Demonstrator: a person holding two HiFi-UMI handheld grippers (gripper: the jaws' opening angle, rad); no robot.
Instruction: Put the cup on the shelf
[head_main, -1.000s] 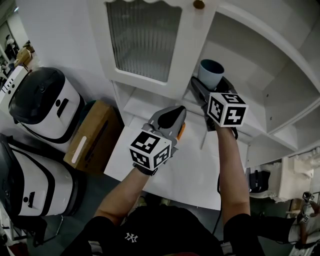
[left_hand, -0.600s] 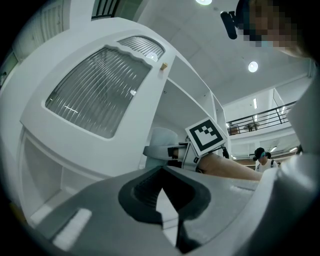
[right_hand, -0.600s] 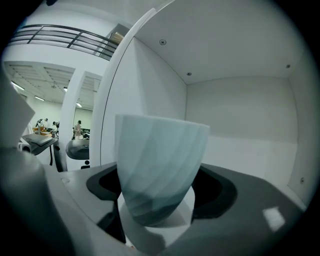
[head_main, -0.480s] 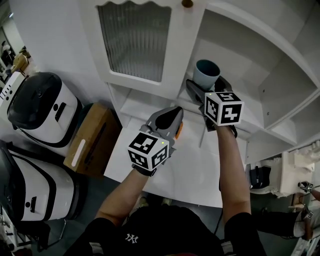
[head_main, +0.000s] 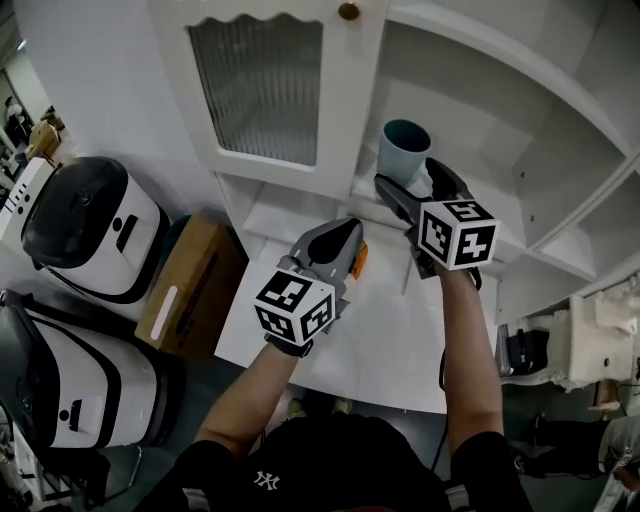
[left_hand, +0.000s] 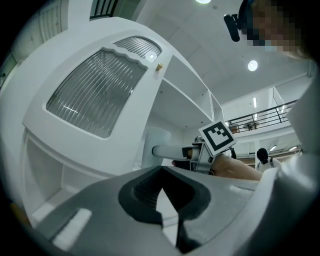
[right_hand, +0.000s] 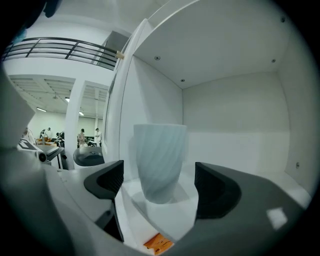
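Note:
A pale blue ribbed cup stands upright on the white cabinet shelf, close to its left wall. My right gripper is level in front of it. Its jaws have just been opening and now stand open on either side of the cup without touching it. In the right gripper view the cup sits a little beyond the pads. My left gripper hovers over the white counter, lower and to the left, shut with nothing in it. Its view shows the cup and the right gripper's cube from the side.
The cabinet door with ribbed glass hangs just left of the open compartment. Below lies a white counter. A cardboard box and two rice cookers stand at the left. More shelves rise at the right.
The right gripper's jaws have spread wider and let go of the cup, and the gripper has drawn back slightly toward me. The cup stays on the shelf. The left gripper has hardly moved.

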